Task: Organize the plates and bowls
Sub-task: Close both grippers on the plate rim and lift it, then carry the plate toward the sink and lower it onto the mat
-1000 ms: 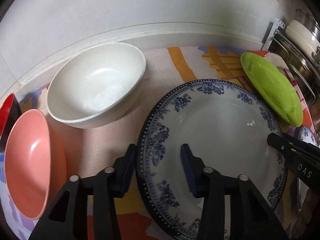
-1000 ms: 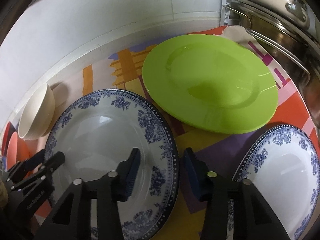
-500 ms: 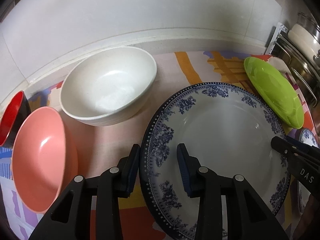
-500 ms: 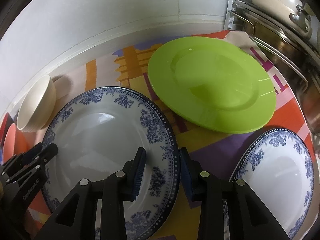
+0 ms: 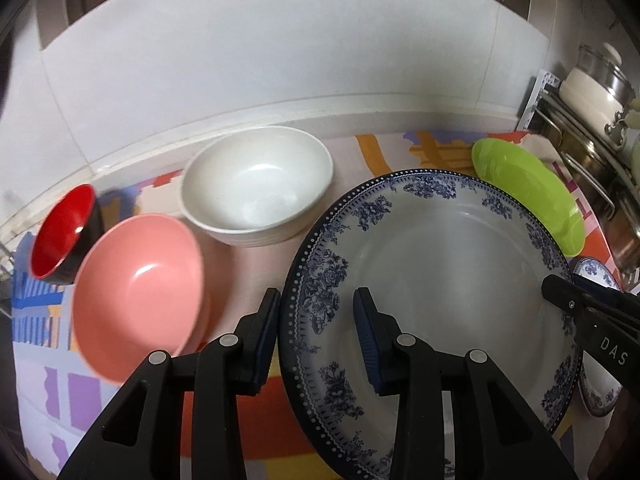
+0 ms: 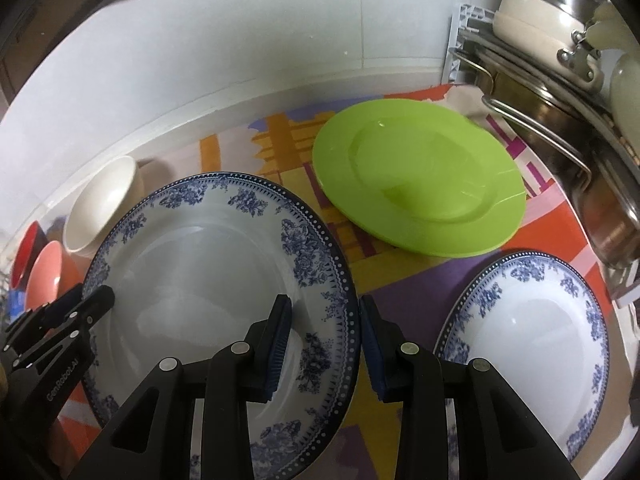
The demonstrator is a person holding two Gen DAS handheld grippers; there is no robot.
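- Large blue-and-white plate: round, glossy white well, broad rim with dark blue flower sprays and a dotted border band; no food or chips show. It is held over the patterned table cover, near the middle of the table, its near side raised and its face tipped a little toward the wall edge.
- Left gripper: jaws clenched across the plate's left rim, one pad under the rim and one on the face.
- Right gripper: jaws clenched across the opposite rim in the same way, one pad on the face and one outside the edge.
- Step in hand, by judgement: a two-handed lift of the large plate, with a stack of plates the likely aim.
- Next move calls for: both hands travelling together and level, so the rim does not slip from the pads; a clear path over the neighbours; a flat, gentle set-down.
- Green plate: plain, toward the far right corner, near the metal rack of pots.
- Smaller blue-and-white plate: same pattern, at the near right edge.
- White bowl, pink bowl, red-and-black bowl: grouped toward the left edge, all upright and empty.
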